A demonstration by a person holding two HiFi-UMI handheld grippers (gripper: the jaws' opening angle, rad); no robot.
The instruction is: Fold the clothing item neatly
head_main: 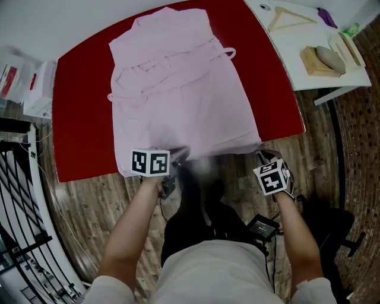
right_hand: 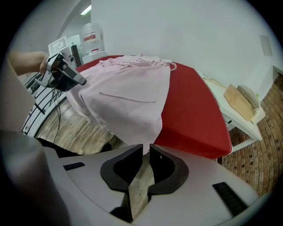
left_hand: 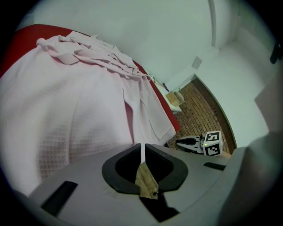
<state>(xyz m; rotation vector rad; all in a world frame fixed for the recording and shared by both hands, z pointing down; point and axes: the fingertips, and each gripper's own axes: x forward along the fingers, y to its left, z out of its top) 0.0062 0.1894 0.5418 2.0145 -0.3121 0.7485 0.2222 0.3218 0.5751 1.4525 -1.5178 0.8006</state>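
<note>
Pale pink waffle-weave garment [head_main: 178,89] lies spread on red table [head_main: 77,119]. Left gripper [left_hand: 143,150] is clamped on its near-left hem, right gripper [right_hand: 146,152] on its near-right hem. White side table [head_main: 309,83] with wooden hanger [head_main: 289,18] far right; black wire rack [head_main: 18,196] left.

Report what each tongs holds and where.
Both grip the garment by its near hem: the left tongs at the left end, the right tongs at the right end.

The red surface [head_main: 83,119] carried a pink garment [head_main: 178,89] spread over most of its top (thin ties looping out at either side), its near hem reaching past the front edge, while bare red showed along the left and right sides.
</note>
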